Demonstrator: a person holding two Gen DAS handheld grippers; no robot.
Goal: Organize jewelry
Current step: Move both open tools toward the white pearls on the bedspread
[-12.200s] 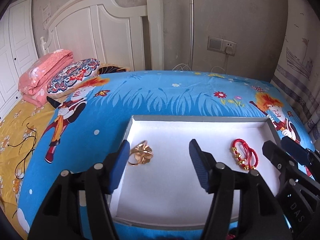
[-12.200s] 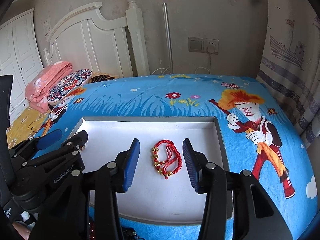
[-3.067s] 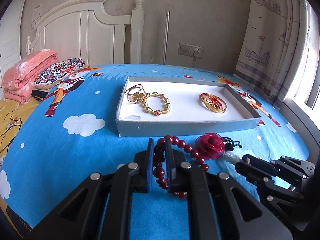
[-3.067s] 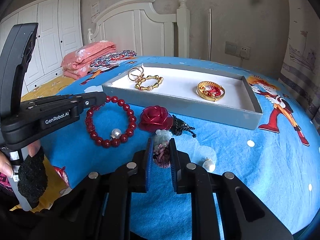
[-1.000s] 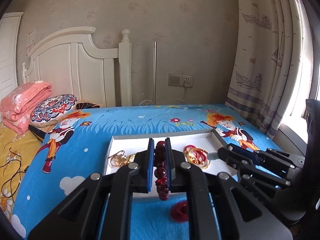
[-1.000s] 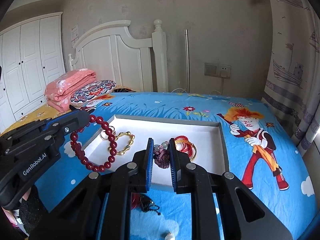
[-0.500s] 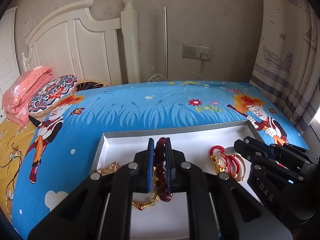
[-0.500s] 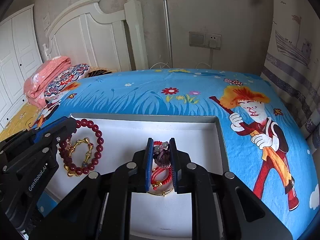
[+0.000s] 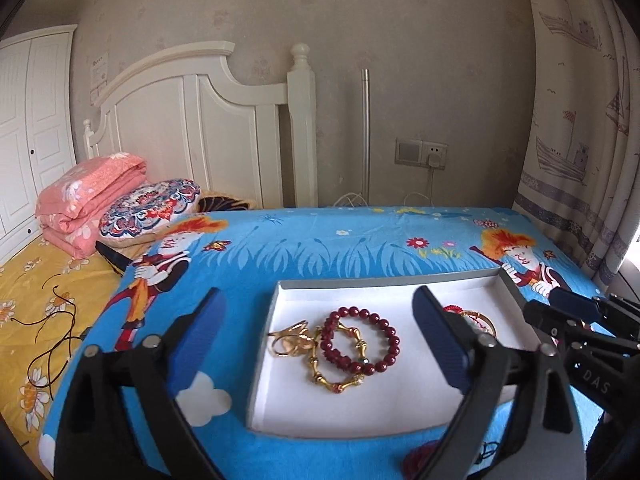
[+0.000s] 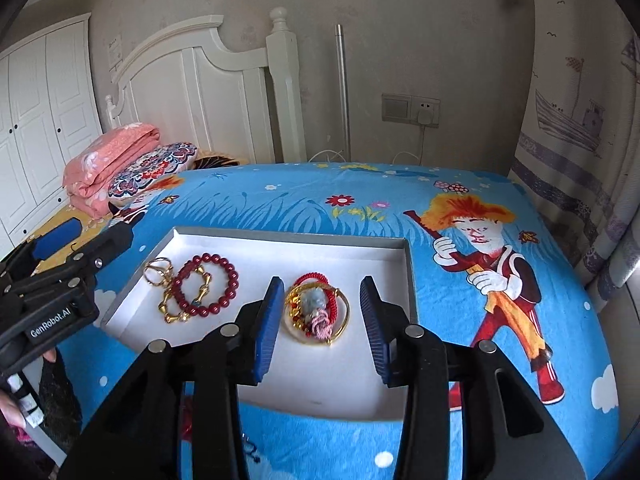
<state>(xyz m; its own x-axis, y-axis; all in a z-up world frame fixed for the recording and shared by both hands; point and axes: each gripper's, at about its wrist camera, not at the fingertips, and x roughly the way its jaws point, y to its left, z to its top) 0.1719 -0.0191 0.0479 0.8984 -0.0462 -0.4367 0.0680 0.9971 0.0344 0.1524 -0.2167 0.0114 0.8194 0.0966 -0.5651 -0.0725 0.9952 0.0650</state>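
1. Left wrist view: the left gripper (image 9: 318, 338) hangs over the near left part of the grey tray (image 9: 390, 278) with its blue pads spread wide and nothing between them.
2. In the tray's left half a dark red bead bracelet (image 9: 362, 340) lies flat, overlapping a gold link bracelet (image 9: 334, 374), with gold rings (image 9: 290, 342) touching them on the left.
3. The right gripper (image 9: 560, 304) reaches in from the right edge; from here I cannot tell how its jaws stand.
4. Right wrist view: the right gripper (image 10: 322, 322) is spread wide and empty above the tray (image 10: 288, 236), which sits on the blue cartoon bedspread (image 10: 500, 360).
5. Between its pads, on the tray floor, a pale jade pendant with a pink tassel (image 10: 316, 310) rests on a gold bangle (image 10: 342, 322) and red cord bracelet (image 10: 312, 278).
6. The bead bracelet (image 10: 206, 286) lies to the left, well apart from that pile.
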